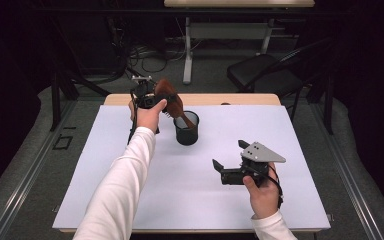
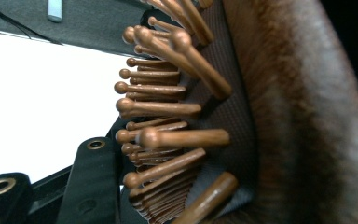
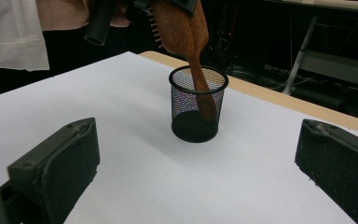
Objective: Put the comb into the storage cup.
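A brown wooden hairbrush [image 1: 169, 95] hangs tilted over a black mesh cup [image 1: 186, 128] at the back middle of the table, its handle down inside the cup. My left gripper [image 1: 156, 101] is shut on the brush head. In the left gripper view the brush's peg bristles [image 2: 168, 107] and wooden back [image 2: 284, 102] sit close up beside one black finger [image 2: 92, 182]. The right gripper view shows the brush [image 3: 182, 28] reaching into the cup [image 3: 198, 102]. My right gripper [image 1: 229, 154] stands open near the front right, pointing at the cup, nothing between its jaws.
A white sheet [image 1: 130, 190] covers the wooden table. A dark chair [image 1: 265, 72] and a second desk [image 1: 230, 30] stand behind the far edge, with cables on the floor. My left sleeve [image 1: 122, 185] crosses the left half of the sheet.
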{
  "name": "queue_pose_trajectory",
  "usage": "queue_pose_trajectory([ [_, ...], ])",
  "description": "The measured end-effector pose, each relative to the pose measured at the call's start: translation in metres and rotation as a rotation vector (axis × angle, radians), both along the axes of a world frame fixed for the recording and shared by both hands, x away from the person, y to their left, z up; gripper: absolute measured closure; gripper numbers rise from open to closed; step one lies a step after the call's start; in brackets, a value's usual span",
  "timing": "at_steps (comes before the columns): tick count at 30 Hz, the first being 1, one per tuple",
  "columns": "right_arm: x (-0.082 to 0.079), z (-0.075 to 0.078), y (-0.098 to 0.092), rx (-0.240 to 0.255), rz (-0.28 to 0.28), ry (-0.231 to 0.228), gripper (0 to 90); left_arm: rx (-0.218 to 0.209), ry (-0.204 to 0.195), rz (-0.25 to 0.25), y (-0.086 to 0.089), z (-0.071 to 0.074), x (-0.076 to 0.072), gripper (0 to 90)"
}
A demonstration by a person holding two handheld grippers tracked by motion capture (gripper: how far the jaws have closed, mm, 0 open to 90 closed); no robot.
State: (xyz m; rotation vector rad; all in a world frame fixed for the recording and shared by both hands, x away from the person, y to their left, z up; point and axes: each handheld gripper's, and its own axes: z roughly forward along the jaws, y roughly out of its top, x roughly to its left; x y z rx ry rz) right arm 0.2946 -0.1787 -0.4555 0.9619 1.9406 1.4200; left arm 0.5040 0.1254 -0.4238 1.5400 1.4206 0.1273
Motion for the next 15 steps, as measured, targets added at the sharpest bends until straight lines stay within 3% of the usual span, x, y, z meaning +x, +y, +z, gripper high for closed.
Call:
queue_pose_trajectory([
  [15,0.0000,0.0001,-0.0001,0.000,0.000,0.000,0.0,0.019,0.004,-0.005,-0.0033,-0.0050,0.0000,48.6],
])
